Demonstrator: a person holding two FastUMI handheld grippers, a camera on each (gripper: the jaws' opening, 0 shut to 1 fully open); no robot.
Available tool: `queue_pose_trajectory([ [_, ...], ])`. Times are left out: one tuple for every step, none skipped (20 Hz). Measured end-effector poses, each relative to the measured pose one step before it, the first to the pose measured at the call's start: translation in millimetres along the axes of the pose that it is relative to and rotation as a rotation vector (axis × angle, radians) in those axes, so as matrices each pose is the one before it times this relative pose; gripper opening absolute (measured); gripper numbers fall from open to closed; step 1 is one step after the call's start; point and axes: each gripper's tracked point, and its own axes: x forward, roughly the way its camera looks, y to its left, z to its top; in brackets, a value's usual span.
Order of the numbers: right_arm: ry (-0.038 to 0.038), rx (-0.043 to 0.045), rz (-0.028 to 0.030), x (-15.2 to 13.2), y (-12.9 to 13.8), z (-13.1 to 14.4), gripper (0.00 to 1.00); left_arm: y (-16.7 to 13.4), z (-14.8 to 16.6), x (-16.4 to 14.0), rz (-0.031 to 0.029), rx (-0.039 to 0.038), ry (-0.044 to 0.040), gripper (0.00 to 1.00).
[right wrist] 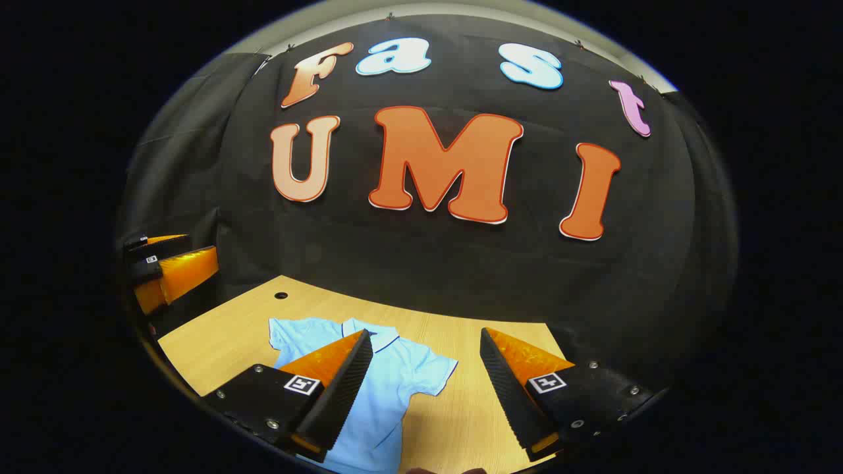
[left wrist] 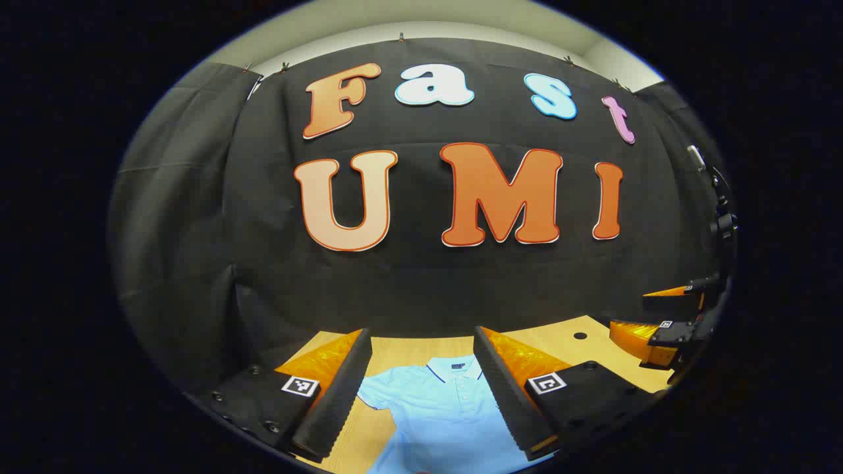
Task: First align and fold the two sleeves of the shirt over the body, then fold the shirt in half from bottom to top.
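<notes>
A light blue polo shirt (left wrist: 441,408) lies flat on the wooden table (left wrist: 408,347), collar toward the black cloth wall, short sleeves spread out. My left gripper (left wrist: 421,395) hovers open above the shirt's chest, collar showing between its fingers. In the right gripper view the same shirt (right wrist: 388,375) lies to the lower left, one sleeve (right wrist: 435,372) pointing right. My right gripper (right wrist: 421,388) is open above that sleeve and the bare wood beside it, holding nothing. The right gripper (left wrist: 665,322) also shows at the far right of the left gripper view, and the left gripper (right wrist: 164,270) at the far left of the right gripper view.
The wooden table (right wrist: 230,336) meets the black cloth wall close behind the collar. A small round hole (right wrist: 281,295) sits in the tabletop near the back left corner, seen too as the hole (left wrist: 580,336) in the left gripper view.
</notes>
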Motion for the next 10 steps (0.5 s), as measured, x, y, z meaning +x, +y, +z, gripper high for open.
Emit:
queue_pose_trajectory([
  [-0.00639, 0.00469, -0.00804, 1.35, -1.44, 3.29, 0.99, 1.48, -0.25, 0.86, -0.00441, 0.00323, -0.00804, 1.0],
  [-0.00781, 0.00377, -0.00913, 2.01, 0.95, 3.8, 0.99, 2.09, 0.35, 2.31, -0.00935, 0.00508, -0.00693, 0.99],
  [0.00318, 0.00605, -0.01221, 0.2, 0.5, -0.51, 0.99, 2.66, -4.39, 3.03, -0.00798, 0.00748, 0.00896, 0.99],
  [0.00953, 0.00991, -0.0172, -0.46, 1.4, 0.02, 0.99, 3.38, -3.37, 0.85, -0.00959, 0.00671, 0.01106, 0.99],
  [-0.00479, 0.00988, -0.00855, -1.91, 2.71, 1.84, 0.99, 3.2, 3.28, 0.31, -0.00828, 0.00163, -0.01008, 0.99],
  [-0.00388, 0.00029, -0.00041, -0.56, 4.87, 1.68, 0.99, 2.81, 1.24, 0.34, -0.00249, 0.00384, -0.00369, 0.99],
  [0.00537, -0.00733, -0.0075, -0.91, 3.42, -1.46, 0.99, 4.33, -0.05, -0.06, 0.001, 0.00213, 0.00225, 0.99],
  [0.00735, -0.00554, -0.01217, -1.82, 1.93, -0.34, 0.99, 3.25, -2.32, -0.25, -0.00316, -0.0051, -0.00205, 0.99],
  [0.00158, -0.00143, -0.00531, -1.48, 3.53, -0.06, 0.99, 1.48, 2.45, -1.25, -0.01359, -0.00872, -0.00754, 0.99],
  [0.00545, -0.00139, -0.00724, -0.75, 3.66, -1.09, 0.99, -0.49, -1.47, 1.05, -0.01087, 0.00123, -0.00086, 0.99],
])
